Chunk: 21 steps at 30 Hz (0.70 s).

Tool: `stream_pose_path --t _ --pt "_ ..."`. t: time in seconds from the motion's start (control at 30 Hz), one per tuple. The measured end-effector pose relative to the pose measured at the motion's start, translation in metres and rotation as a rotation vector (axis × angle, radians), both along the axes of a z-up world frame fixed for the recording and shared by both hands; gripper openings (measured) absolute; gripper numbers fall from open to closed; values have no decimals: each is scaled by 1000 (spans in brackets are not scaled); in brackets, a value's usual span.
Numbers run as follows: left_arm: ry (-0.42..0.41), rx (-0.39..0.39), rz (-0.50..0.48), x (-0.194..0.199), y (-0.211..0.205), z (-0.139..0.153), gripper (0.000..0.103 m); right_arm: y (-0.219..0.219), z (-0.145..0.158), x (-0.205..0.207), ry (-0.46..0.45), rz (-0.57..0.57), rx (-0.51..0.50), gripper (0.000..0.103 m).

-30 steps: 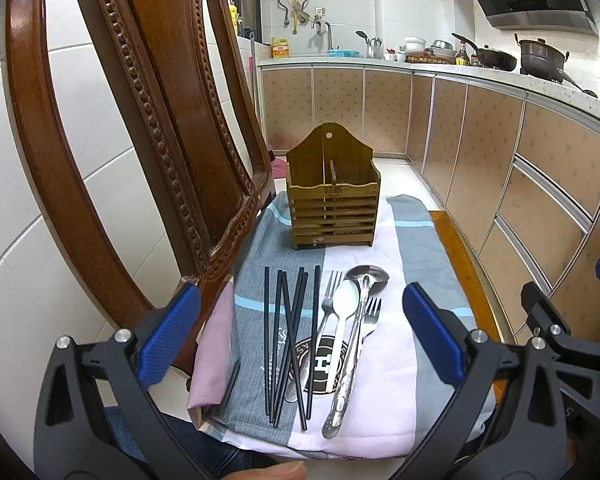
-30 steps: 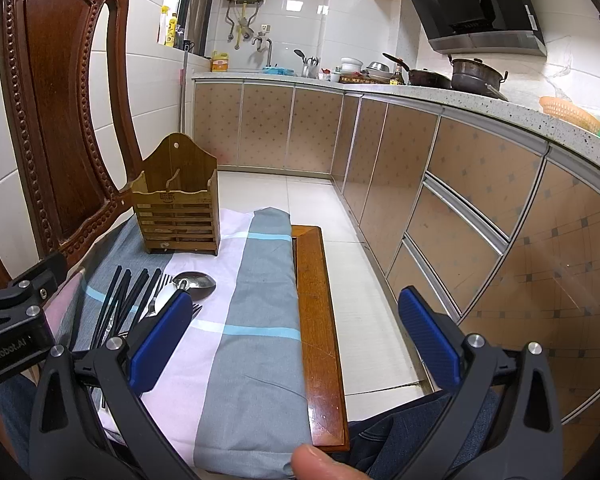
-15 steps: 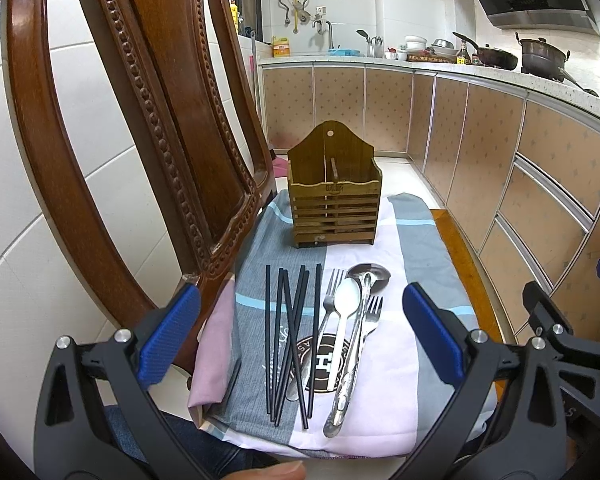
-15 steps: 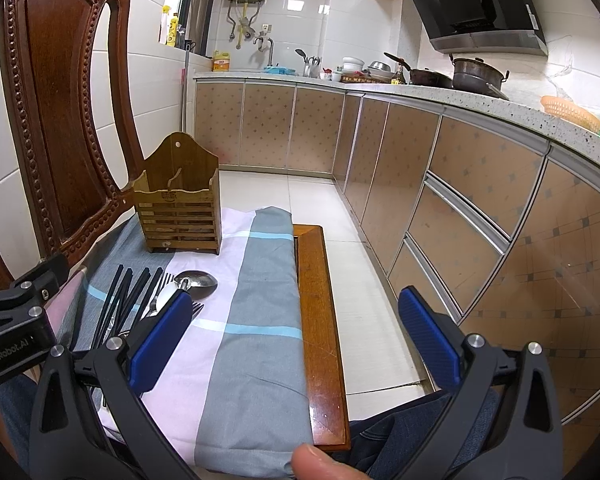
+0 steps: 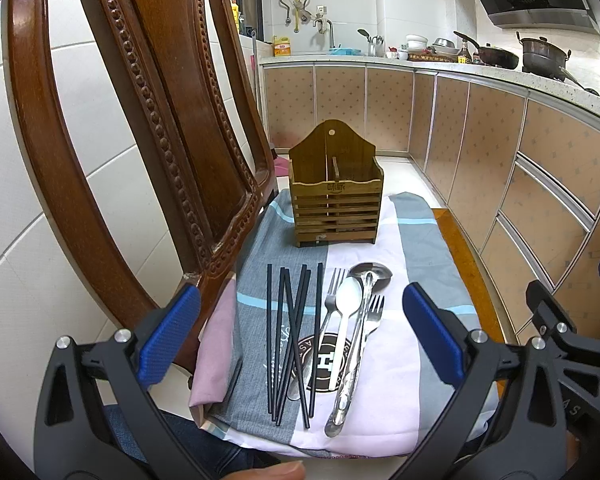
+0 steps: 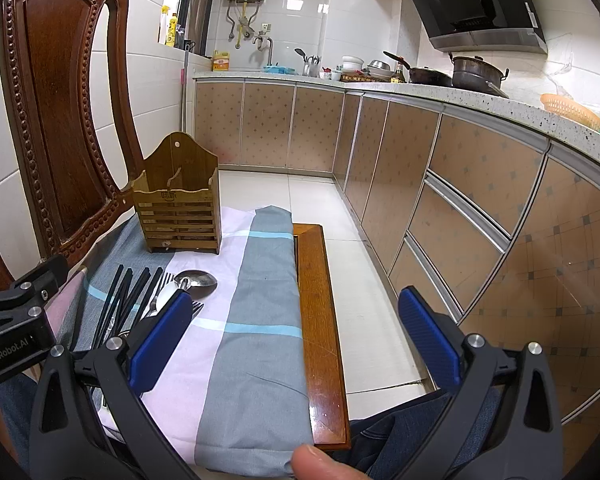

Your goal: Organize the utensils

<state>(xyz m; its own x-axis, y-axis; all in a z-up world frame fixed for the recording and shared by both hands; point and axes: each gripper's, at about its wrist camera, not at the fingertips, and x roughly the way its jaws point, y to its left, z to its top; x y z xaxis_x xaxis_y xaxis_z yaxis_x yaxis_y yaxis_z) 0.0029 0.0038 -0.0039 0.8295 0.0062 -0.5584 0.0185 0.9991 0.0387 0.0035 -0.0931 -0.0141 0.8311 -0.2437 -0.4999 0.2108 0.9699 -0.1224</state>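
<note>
Kitchen cabinets with a speckled counter run along the right side of the room, and a carved dark wooden chair (image 5: 140, 128) carries a grey, white and pink striped cloth (image 5: 412, 248) spread over its seat. Left gripper (image 5: 300, 336), black-framed with blue pads, hovers above the near end of the cloth with its jaws spread wide and nothing between them. Right gripper (image 6: 296, 332), of the same make, hangs over the cloth's grey right-hand band and the bare wooden seat edge (image 6: 320, 312), jaws likewise wide apart and empty. Just beyond the left gripper lie several black chopsticks (image 5: 290, 336), some crossing one another, and immediately to their right a cluster of steel forks and spoons (image 5: 350, 328) with a ladle-like spoon overlapping them. Farther back on the cloth stands a slatted wooden utensil holder (image 5: 336, 208), upright, split by a middle divider into two compartments, apart from the cutlery.
</note>
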Motion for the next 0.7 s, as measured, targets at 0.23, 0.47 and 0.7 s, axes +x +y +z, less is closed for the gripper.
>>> stream_pose_path --t 0.23,0.47,0.7 --pt "1 1 -1 0 -1 0 100 0 0 0 0 0 1 100" --pt "1 1 -1 0 1 -1 100 0 0 0 0 0 2 100" --pt "3 2 -1 0 3 -2 100 -1 0 0 1 0 1 100"
